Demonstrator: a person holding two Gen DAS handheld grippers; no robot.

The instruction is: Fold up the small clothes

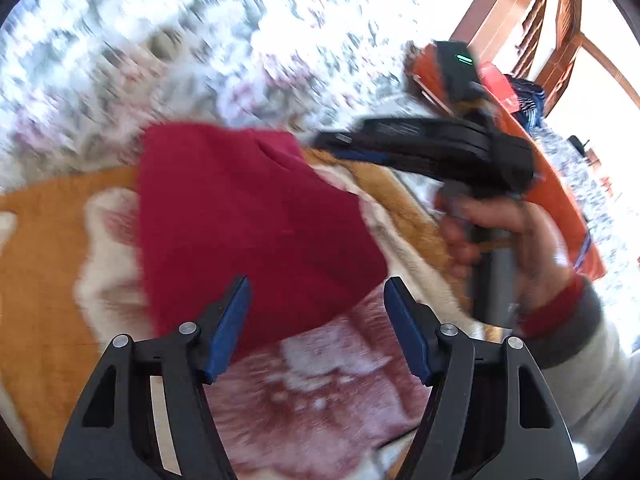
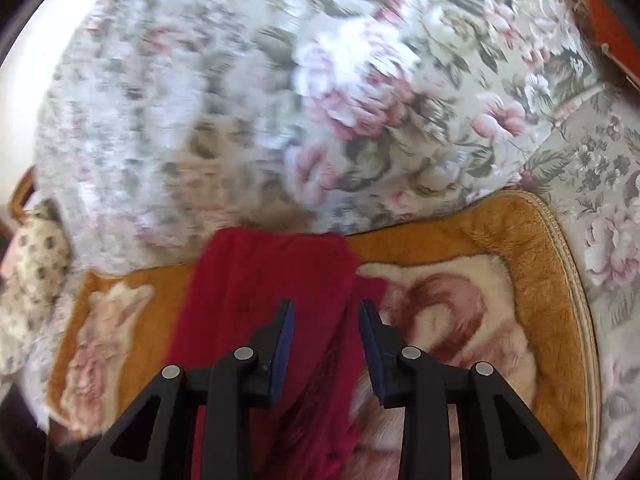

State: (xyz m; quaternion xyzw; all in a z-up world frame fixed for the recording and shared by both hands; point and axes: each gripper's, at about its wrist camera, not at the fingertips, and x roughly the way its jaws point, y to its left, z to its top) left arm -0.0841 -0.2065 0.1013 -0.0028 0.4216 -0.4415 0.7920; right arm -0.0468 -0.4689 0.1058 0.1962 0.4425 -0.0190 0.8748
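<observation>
Red garment (image 1: 248, 216) lies on an orange plush blanket (image 1: 44, 240) over a floral sofa (image 2: 360, 80); left gripper (image 1: 316, 320) wide open, holding nothing, hovering at the garment's near edge; right gripper (image 2: 325, 340) partly open, straddling the cloth, pinch not closed. Fabric looks soft, light, limp; likely to sag and cling to the pile, so best taken at a corner or hem. Only the left view shows the right hand (image 1: 516, 236) on its handle; only the right view shows the blanket's piped border.
</observation>
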